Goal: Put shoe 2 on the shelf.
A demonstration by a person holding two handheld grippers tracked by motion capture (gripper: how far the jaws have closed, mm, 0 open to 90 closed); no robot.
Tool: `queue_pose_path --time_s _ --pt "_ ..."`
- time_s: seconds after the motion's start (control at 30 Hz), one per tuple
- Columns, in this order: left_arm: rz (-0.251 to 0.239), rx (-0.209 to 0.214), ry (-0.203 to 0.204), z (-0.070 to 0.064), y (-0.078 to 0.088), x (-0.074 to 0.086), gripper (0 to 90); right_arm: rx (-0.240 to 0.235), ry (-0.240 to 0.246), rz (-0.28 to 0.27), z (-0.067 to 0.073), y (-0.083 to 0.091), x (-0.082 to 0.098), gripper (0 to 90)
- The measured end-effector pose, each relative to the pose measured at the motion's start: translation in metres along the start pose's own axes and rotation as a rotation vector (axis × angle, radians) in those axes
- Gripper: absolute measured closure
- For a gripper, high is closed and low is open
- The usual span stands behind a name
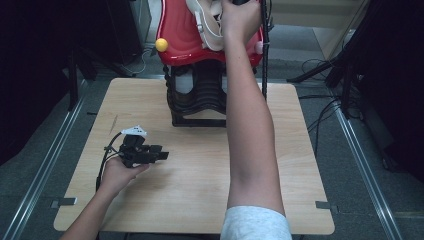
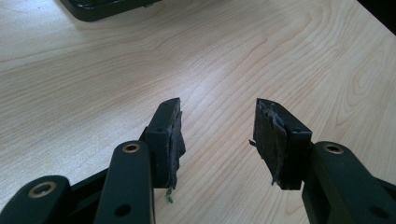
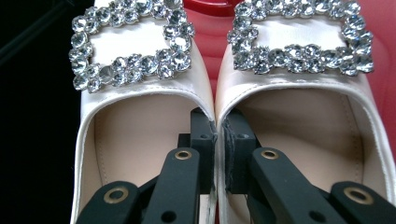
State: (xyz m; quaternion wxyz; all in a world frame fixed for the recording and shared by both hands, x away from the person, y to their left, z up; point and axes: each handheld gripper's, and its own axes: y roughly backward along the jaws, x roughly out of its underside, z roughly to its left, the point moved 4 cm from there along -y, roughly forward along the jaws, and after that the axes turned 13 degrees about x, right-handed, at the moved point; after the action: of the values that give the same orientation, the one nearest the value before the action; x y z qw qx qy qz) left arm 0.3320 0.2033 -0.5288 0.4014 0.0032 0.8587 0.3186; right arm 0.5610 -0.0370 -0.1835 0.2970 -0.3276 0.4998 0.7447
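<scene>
R gripper view: right gripper (image 3: 219, 140) pinches inner walls of both shoes (image 3: 140, 93) on red tray (image 3: 210, 28). High view: left gripper (image 1: 162, 155) spread, empty, on table (image 1: 200, 200) w/ bare room near tray.

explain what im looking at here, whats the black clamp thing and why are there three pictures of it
A person holds a pair of black hand-held tongs in each hand. The high view looks down on a wooden table. The left tongs sit low over the table, open and holding nothing; the left gripper view looks along their two jaws at bare wood. The right arm reaches up to a red tray on a black stand at the far edge. The right gripper view rides on the right tongs: one jaw sits inside each of two white shoes with sparkly buckles, pinching their touching inner walls together, so both shoes are gripped at once.
</scene>
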Motion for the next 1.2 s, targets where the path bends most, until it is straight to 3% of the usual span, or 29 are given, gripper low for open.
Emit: queue_pose_path --time_s 0.47,0.67,0.93,1.2 --pt "0.006 -0.001 -0.001 0.0 0.0 0.001 52.0 -0.005 0.019 -0.007 0.006 -0.003 0.001 72.6" --pt "0.016 -0.003 -0.006 0.0 -0.001 0.001 52.0 -0.02 0.019 -0.015 0.0 0.008 -0.002 68.7" --pt "0.024 -0.005 -0.006 0.0 -0.003 0.001 52.0 -0.033 0.057 -0.02 -0.012 0.028 0.0 66.6" --pt "0.028 -0.01 -0.005 0.0 -0.004 0.002 51.9 -0.095 0.069 -0.032 -0.029 0.043 0.011 57.9"
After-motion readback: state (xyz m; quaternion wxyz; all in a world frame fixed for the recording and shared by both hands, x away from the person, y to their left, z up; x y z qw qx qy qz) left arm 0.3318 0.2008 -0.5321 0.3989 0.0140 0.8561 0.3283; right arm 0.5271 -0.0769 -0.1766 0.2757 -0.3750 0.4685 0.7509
